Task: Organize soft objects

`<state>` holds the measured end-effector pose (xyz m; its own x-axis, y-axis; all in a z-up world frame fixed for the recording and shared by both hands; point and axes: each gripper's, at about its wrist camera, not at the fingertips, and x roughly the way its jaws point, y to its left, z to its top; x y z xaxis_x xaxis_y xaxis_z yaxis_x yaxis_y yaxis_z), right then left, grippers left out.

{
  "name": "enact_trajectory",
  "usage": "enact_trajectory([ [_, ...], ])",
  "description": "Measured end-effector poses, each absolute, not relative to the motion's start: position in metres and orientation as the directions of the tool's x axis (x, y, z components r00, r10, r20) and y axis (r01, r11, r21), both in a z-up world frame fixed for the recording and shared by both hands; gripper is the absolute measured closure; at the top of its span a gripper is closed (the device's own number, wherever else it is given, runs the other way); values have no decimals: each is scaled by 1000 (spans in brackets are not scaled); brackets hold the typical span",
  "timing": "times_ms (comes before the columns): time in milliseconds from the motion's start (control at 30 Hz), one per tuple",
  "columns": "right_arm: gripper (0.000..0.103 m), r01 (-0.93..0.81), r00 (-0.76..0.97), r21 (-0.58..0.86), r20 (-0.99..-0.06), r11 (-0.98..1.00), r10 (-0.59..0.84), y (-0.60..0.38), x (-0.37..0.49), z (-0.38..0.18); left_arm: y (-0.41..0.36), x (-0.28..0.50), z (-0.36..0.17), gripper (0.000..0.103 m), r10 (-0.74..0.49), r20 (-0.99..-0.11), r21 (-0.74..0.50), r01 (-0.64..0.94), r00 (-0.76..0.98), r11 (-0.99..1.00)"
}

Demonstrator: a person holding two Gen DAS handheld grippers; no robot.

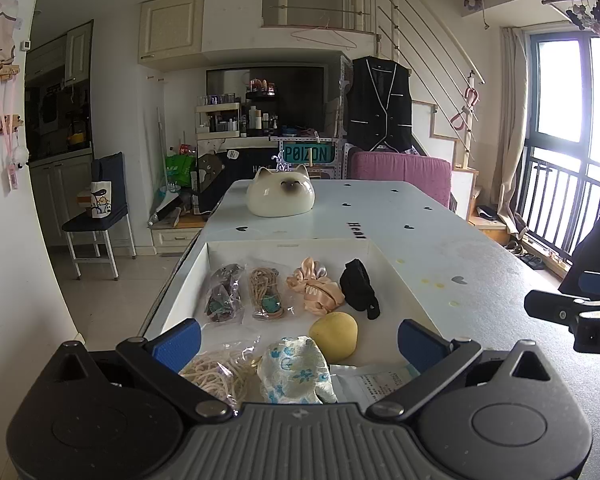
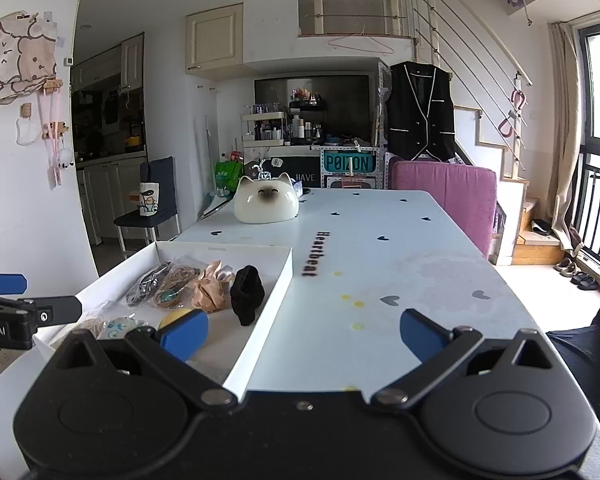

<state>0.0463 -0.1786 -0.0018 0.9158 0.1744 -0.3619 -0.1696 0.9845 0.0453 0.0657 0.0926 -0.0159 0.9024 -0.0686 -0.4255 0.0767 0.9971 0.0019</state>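
Left tongs [image 1: 298, 340] spread wide; right tongs [image 2: 304, 330] spread wide, level.

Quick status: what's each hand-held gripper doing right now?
Left hand-held gripper: open, holding nothing, over the white tray.
Right hand-held gripper: open, holding nothing.

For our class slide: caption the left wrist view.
Open left gripper above a white cardboard tray of soft items on a pale blue table.
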Motion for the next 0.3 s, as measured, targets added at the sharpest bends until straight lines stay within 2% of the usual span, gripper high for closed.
enact_trajectory([
  [300, 0, -169, 916, 45, -362, 985, 174, -178, 46, -2, 91, 61, -17, 0, -62, -425, 6, 71, 903, 997],
])
